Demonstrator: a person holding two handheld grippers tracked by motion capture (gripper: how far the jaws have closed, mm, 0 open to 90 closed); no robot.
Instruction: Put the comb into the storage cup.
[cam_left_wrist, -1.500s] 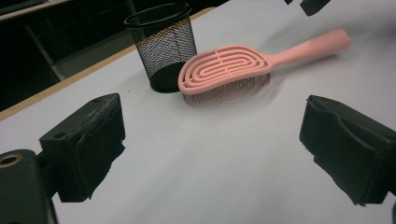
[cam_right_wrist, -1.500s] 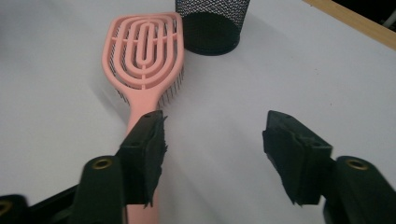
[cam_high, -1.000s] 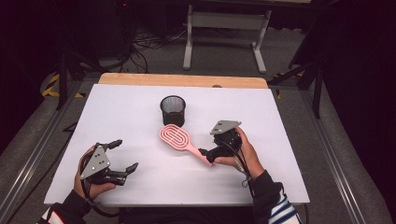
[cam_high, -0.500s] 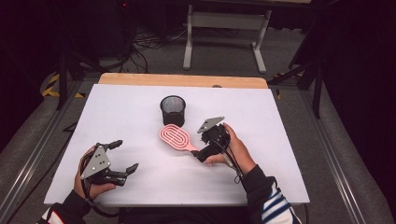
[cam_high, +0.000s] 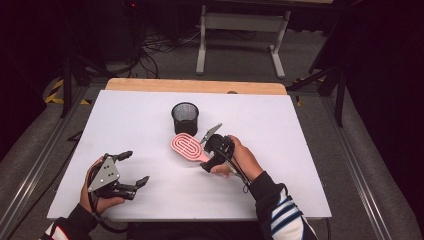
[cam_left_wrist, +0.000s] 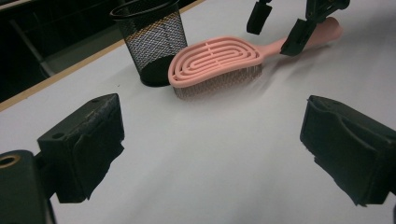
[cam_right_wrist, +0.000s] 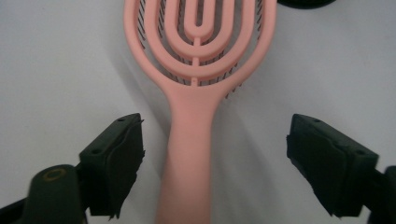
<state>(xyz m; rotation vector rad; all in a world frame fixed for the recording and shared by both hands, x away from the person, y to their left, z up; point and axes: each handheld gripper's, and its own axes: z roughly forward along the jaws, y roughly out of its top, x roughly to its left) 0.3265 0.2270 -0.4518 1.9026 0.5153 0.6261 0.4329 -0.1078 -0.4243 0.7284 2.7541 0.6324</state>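
Observation:
A pink hairbrush (cam_high: 186, 146) lies bristles down on the white table (cam_high: 280, 130), just in front of a black mesh cup (cam_high: 185, 117). My right gripper (cam_high: 205, 156) is low over the brush handle (cam_right_wrist: 189, 154), with one jaw on each side. Its jaws have just been closing, but the pads (cam_right_wrist: 122, 158) stand clear of the handle, so the right gripper (cam_right_wrist: 222, 156) is open. My left gripper (cam_high: 134, 169) rests at the near left of the table, open and holding nothing. In the left gripper view, its jaws (cam_left_wrist: 215, 154) frame the brush (cam_left_wrist: 215, 60) and cup (cam_left_wrist: 149, 37).
A wooden strip (cam_high: 195, 86) runs along the table's far edge. Beyond it, a dark floor holds cables and a metal stand (cam_high: 240, 30). White table surface spreads to the right of the brush and at the far left.
My right gripper has moved left along the brush handle and lowered over it, and its jaws have narrowed a little. The left gripper, brush and cup have stayed in place.

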